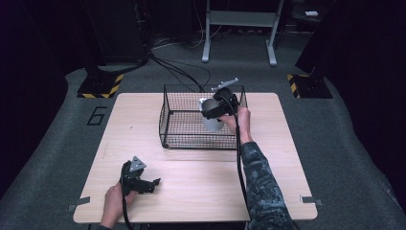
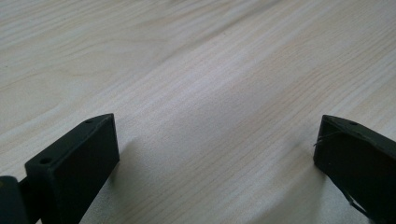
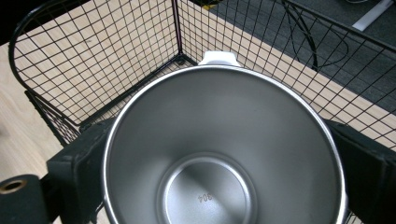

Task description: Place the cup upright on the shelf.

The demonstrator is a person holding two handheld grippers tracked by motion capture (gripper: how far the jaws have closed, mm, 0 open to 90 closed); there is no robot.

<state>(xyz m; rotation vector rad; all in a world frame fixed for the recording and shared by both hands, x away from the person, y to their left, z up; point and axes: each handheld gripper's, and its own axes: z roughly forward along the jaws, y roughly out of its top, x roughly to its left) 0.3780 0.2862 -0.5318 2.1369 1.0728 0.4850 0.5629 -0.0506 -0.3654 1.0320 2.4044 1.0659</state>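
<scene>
Steel cup (image 3: 224,154), empty and shiny inside, white handle part at the far rim, held upright above the inside of the black wire basket (image 1: 179,117), near its right back corner. Clamped from both sides by the right gripper (image 1: 216,109), jaws closed against the outer wall of the cup. Not possible to tell whether the cup bottom already touches the basket floor.

Left gripper (image 1: 149,184) resting low over the wooden table (image 1: 287,158), well apart from the basket, jaws wide apart, nothing between them.

Possible trouble from here: smooth round metal, so easy to slip or rotate in the flat jaws. Released too high, likely to fall and tip over. Also a risk of catching the basket wall and dragging the light basket.
</scene>
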